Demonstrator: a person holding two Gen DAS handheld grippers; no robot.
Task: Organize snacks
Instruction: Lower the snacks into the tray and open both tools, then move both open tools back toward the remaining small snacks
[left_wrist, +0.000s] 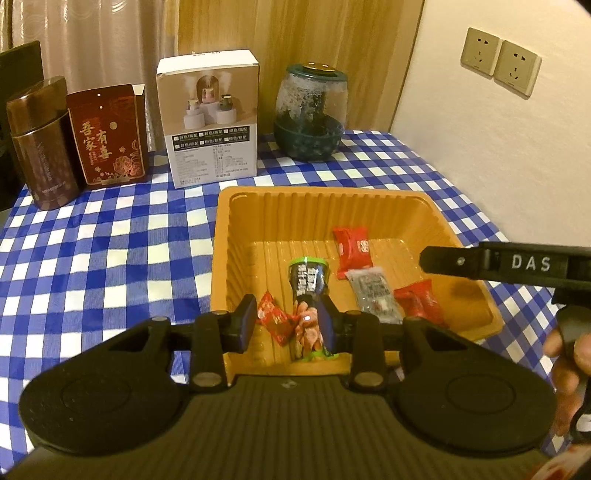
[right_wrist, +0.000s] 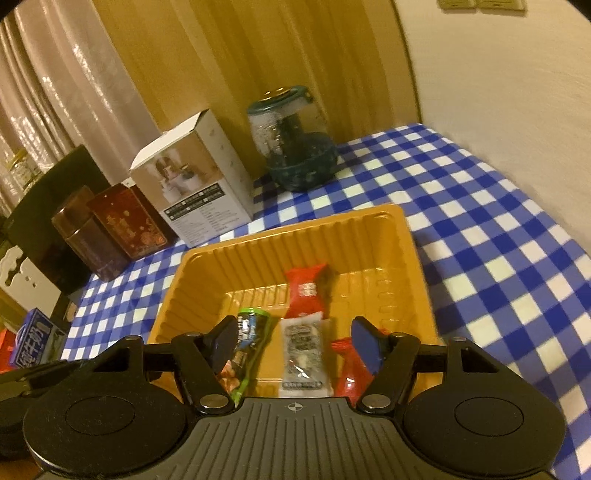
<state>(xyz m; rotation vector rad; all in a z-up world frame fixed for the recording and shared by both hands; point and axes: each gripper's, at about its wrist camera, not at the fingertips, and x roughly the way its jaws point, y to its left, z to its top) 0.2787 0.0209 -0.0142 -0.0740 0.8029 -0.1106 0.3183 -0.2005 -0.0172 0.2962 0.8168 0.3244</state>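
- while the left claw (left_wrist: 288, 317) hangs over the near end of the orange tray (left_wrist: 236, 236), its jaws are narrow but not pressing; the green-and-black snack packet (left_wrist: 308, 291) lies flat on the tray floor between them.
- right claw (right_wrist: 293, 345) is released, jaws apart over the tray, nothing clamped; a silver packet (right_wrist: 303, 354) lies below the gap.
- tray contents: two red packets (left_wrist: 352, 251) (left_wrist: 419, 301), the silver packet, the green-and-black packet, and a small red sweet (left_wrist: 273, 319) by the left claw's left finger.
- tray rests on the blue-checked worktop (left_wrist: 110, 258).
- along the back: brown tin (left_wrist: 40, 144), red box (left_wrist: 107, 136), white carton (left_wrist: 212, 118), glass jar (left_wrist: 312, 110).
- a hand (left_wrist: 565, 369) shows at the right edge of the left view.
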